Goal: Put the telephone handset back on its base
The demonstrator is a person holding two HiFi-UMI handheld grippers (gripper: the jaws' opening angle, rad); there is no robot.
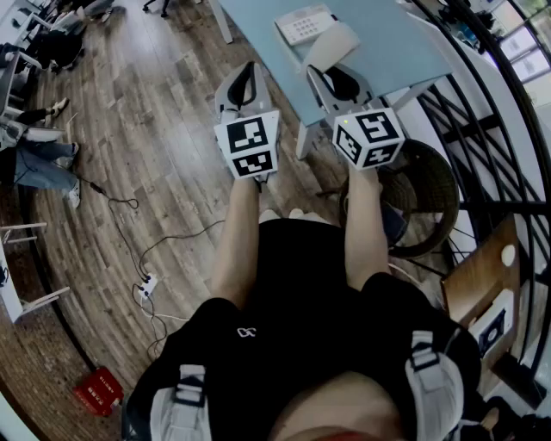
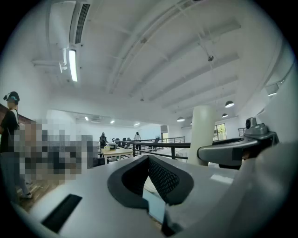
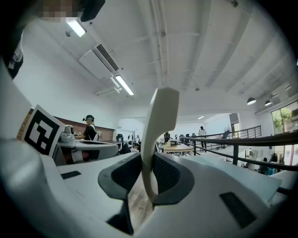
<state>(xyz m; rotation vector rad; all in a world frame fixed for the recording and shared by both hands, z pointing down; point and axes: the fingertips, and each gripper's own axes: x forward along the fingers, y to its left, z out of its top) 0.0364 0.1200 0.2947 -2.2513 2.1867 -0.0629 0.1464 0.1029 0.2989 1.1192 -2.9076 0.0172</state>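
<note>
The white telephone base (image 1: 301, 23) with its keypad lies on the light blue table (image 1: 405, 43) at the top of the head view. My right gripper (image 1: 337, 77) is shut on the cream handset (image 1: 331, 45) and holds it just in front of the base, over the table's near edge. In the right gripper view the handset (image 3: 160, 121) stands up from between the dark pads of the right gripper (image 3: 148, 160), pointing at the ceiling. My left gripper (image 1: 248, 76) hangs beside it to the left, over the floor. Its jaws (image 2: 149, 160) meet at the tips with nothing between them.
A white table leg (image 1: 306, 138) drops below the right gripper. A dark wicker chair (image 1: 430, 198) and a black railing (image 1: 486, 129) stand at the right. Cables and a power strip (image 1: 145, 286) lie on the wooden floor at the left, with seated people (image 1: 39, 164) beyond.
</note>
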